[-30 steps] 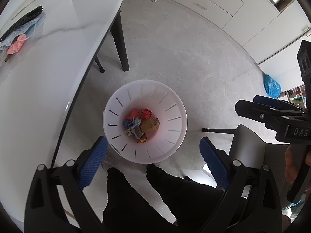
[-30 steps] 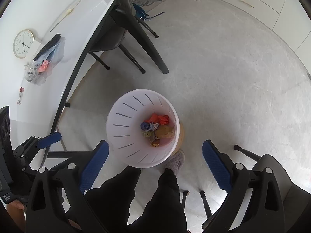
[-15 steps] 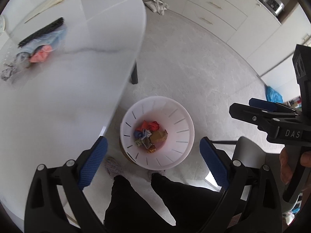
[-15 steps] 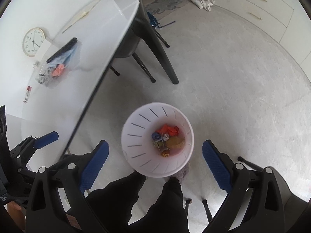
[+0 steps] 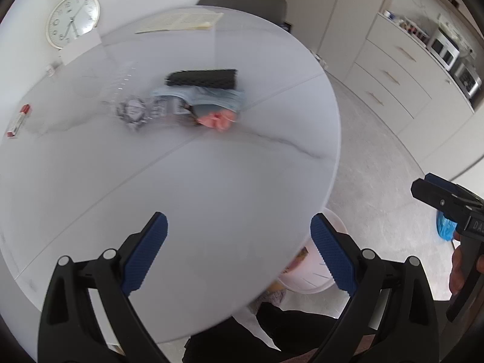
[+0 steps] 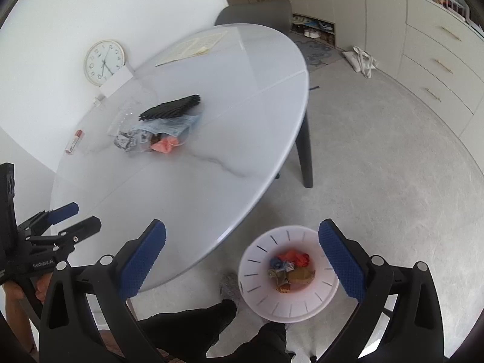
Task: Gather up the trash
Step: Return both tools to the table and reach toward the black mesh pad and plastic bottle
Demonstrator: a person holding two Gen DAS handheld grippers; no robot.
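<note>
Both empty grippers, left point(image 5: 239, 254) and right point(image 6: 242, 260), jaws wide apart, have swung up from the bin point(image 6: 289, 275) toward the table point(image 6: 211, 157), where more trash point(image 6: 163, 143) waits.

The left wrist view looks forward and down along its own left gripper point(image 5: 239, 254) from above the near edge of the round tabletop point(image 5: 187, 187), close enough that the top fills most of the frame; the wall clock point(image 5: 72, 19) sits at 11 o'clock. The right wrist view looks from further back and to the right, over the right gripper point(image 6: 242, 260), with the floor at 3 o'clock and the white bin point(image 6: 289, 273) at 5 o'clock. Both share the tabletop, the clock and the bin.
</note>
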